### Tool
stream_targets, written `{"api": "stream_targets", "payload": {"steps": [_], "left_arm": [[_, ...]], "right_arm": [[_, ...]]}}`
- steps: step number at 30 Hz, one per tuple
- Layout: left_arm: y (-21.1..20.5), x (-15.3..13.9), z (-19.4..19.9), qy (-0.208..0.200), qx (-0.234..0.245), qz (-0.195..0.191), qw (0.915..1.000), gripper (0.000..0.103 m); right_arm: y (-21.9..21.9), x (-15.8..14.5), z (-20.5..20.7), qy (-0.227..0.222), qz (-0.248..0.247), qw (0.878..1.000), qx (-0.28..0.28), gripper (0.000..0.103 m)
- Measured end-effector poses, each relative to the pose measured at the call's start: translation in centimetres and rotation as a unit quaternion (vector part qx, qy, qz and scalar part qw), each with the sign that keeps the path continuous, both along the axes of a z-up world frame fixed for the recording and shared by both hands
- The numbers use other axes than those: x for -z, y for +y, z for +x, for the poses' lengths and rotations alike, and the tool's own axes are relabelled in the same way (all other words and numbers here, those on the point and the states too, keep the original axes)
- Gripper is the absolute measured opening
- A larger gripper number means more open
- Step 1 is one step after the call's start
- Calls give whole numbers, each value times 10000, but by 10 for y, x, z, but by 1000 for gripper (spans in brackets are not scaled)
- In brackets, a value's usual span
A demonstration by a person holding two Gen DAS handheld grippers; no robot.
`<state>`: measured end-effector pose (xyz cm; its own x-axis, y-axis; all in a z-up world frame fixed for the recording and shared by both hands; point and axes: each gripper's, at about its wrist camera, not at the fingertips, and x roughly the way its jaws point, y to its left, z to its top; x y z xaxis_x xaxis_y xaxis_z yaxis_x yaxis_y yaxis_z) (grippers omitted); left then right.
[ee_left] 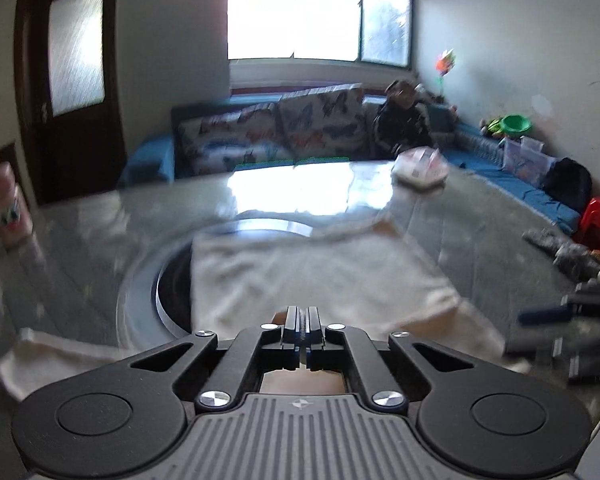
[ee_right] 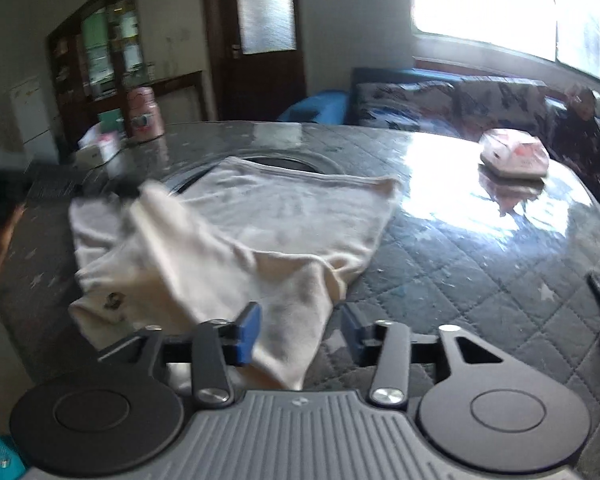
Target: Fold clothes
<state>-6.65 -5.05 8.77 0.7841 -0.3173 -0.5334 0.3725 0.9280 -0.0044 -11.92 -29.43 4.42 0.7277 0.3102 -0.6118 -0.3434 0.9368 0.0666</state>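
1. L gripper [ee_left: 303, 322]: jaws clenched fully together; can't tell if any cloth is pinched.
2. R gripper [ee_right: 298, 330]: jaws apart, released; garment hem lies between them, not pressed.
3. Cream garment [ee_right: 268, 220]: spread on quilted table cover [ee_right: 460, 272], part folded over, overlapping round recess [ee_left: 168, 280].
4. Pink folded pile [ee_right: 514, 154] at far table edge.

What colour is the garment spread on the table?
Cream, off-white garment; it shows best in the right wrist view.

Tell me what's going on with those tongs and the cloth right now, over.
Left tongs shut at the cream garment's near edge. Right tongs open, a fold lying between them, not pinched. Pink packet sits apart on the table, nothing blocking.
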Motion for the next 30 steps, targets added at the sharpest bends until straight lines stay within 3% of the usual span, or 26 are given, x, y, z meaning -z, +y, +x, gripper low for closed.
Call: {"api": "stream_targets", "payload": {"steps": [4,10,14,20,26,30], "left_arm": [[-17,-30,0,-379,275,-1,9989,2],[-26,-52,-5,-651,441,-56,9969,2],[-14,-34,-4,-425,273,48,9987,3],[13,14,1,258,-95,341,9990,4],[28,33,-1,350,-312,407,9981,8],[26,29,-1,354,-132,75,9993,9]], "right_arm": [[17,2,-10,-138,-224,9989,-376,69],[36,15,-9,-401,-841,9951,-339,70],[25,15,-11,-283,-752,9966,-168,71],[-2,4,-12,65,-263,9995,-146,70],[-6,-9,11,39,-32,10000,-20,48],[6,-6,37,116,59,9999,-35,19]]}}
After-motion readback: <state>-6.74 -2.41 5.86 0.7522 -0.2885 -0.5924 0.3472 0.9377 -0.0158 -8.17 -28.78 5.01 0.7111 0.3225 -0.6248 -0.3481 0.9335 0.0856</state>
